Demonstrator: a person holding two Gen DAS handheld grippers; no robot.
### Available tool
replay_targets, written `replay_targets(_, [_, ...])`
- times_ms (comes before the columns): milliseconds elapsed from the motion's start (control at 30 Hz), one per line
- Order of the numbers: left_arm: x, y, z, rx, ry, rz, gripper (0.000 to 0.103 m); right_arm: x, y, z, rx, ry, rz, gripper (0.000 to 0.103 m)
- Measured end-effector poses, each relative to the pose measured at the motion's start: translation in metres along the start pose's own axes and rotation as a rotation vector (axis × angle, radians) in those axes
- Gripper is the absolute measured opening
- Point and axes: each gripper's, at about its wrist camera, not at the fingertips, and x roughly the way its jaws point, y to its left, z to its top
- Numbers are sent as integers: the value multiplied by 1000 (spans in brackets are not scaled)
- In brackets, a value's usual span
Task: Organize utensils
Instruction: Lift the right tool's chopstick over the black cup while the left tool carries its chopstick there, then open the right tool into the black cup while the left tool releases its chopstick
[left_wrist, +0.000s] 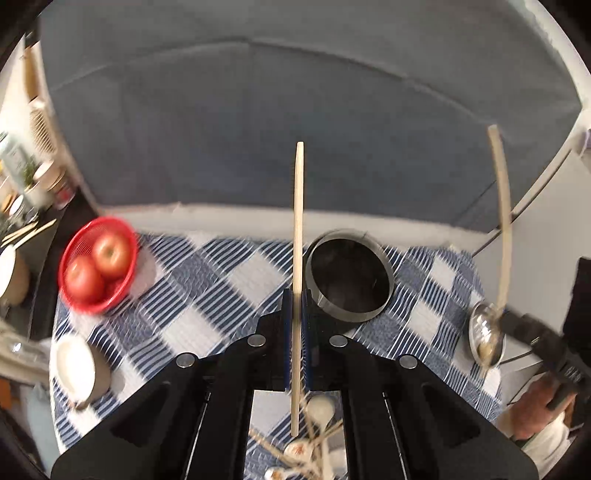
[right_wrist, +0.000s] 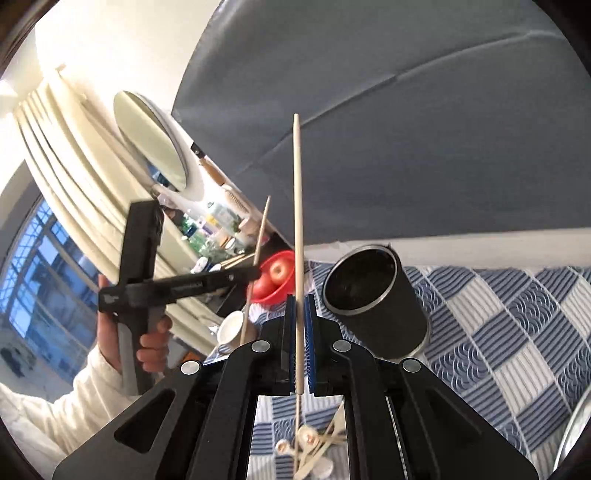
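Observation:
My left gripper (left_wrist: 296, 299) is shut on a flat wooden chopstick (left_wrist: 298, 221) that stands up out of the jaws, above the checked cloth. Just right of it stands the black cylindrical holder (left_wrist: 349, 275), its mouth open. My right gripper (right_wrist: 300, 306) is shut on a thin pale chopstick (right_wrist: 297, 206), with the holder (right_wrist: 373, 295) close on its right. Each gripper shows in the other view: the right gripper (left_wrist: 504, 317) at the right edge, the left gripper (right_wrist: 255, 273) at left in a hand. A pile of chopsticks and ceramic spoons (left_wrist: 314, 435) (right_wrist: 314, 446) lies below.
A red basket with apples (left_wrist: 98, 264) (right_wrist: 277, 277) sits at the cloth's far left, a white cup (left_wrist: 79, 369) (right_wrist: 231, 326) nearer. A shiny round metal piece (left_wrist: 485, 332) lies at the right. A grey padded wall (left_wrist: 295, 110) backs the table; a cluttered shelf (left_wrist: 26, 177) is at left.

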Motion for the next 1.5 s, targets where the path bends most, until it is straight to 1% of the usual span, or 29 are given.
replay_targets(133, [14,-8,18,2,-18,-59,5,22,-10,12,26,3,5,4])
replay_targets(267, [29,-11,31,2,-30,-117,5,44,-15,23,16,-12,-28,5])
replay_targets(400, [46,-10,42,-20,-43,-187,5,71,-27,29,12,4,-77,4])
replay_targets(633, [78,-12,57,-26,-39,-234,5,103,-40,33,-13,30,-150,4])
replay_targets(733, [92,-9,56,-53,-34,-268,5,113,-45,34,-16,31,-179,4])
replay_targets(900, [105,-3,41,-57,-29,-255,5,127,-43,24,-61,68,-230,4])
replay_targets(1000, [103,0,37,-56,-26,-247,5,129,-39,19,-93,89,-249,5])
replay_targets(1167, [92,-1,29,-8,-24,-230,5,128,-28,7,-163,137,-289,4])
replay_targets(1300, [83,-4,22,31,-15,-210,5,126,-25,1,-177,155,-305,5])
replay_targets(1333, [78,-6,19,46,-22,-195,5,124,-24,0,-179,154,-305,8])
replay_targets(1433, [71,-4,14,36,-8,-190,6,116,-18,-2,-183,147,-320,9])
replay_targets(1500, [66,-3,10,25,-15,-179,12,112,-14,-4,-194,145,-335,15])
